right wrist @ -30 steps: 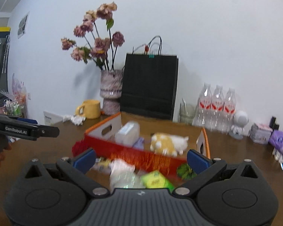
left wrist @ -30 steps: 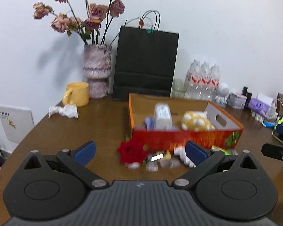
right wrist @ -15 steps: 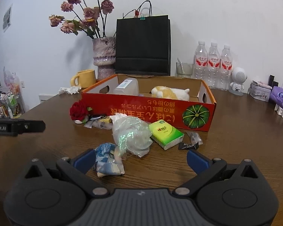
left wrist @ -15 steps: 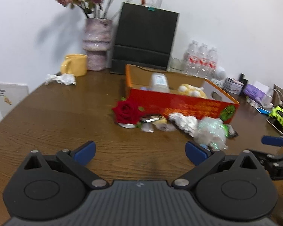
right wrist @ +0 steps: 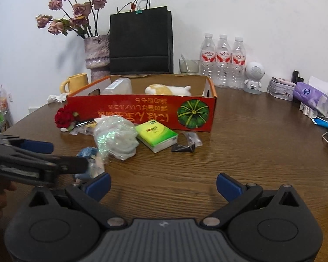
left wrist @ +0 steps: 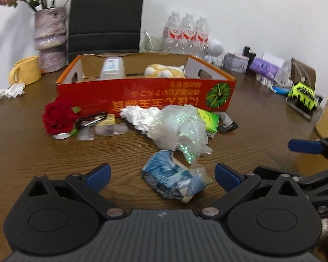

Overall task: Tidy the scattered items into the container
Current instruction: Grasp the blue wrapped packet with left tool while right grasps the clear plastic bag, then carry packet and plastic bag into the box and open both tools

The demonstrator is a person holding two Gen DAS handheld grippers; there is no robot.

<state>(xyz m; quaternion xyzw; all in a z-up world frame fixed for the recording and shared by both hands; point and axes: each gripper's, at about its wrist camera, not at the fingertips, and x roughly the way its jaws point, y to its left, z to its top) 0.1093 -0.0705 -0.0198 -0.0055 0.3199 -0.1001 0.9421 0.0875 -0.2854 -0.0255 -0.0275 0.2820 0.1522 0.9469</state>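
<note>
A red cardboard box point(left wrist: 146, 97) point(right wrist: 142, 111) sits mid-table holding a plastic container point(left wrist: 111, 67) and a plush toy point(left wrist: 164, 72). In front lie a red rose point(left wrist: 58, 115), a carabiner point(left wrist: 90, 121), a white tissue point(left wrist: 140, 114), a clear crumpled bag point(left wrist: 181, 128) point(right wrist: 114, 136), a green tissue pack point(right wrist: 156, 135), a black wrapper point(right wrist: 183, 147) and a blue packet point(left wrist: 175, 179). My left gripper point(left wrist: 163, 174) is open with the blue packet between its fingers. My right gripper point(right wrist: 163, 184) is open over bare wood.
Along the wall stand a vase with dried flowers point(right wrist: 97, 54), a black paper bag point(right wrist: 141, 41), a yellow mug point(left wrist: 26, 69), three water bottles point(right wrist: 223, 61) and a white figurine point(right wrist: 254, 76). Small items crowd the right edge point(left wrist: 273, 69). A crumpled tissue point(left wrist: 9, 90) lies far left.
Both grippers dropped lower and nearer the table. The left one swung right, so the blue packet now lies between its fingers. The right one moved closer beside it.
</note>
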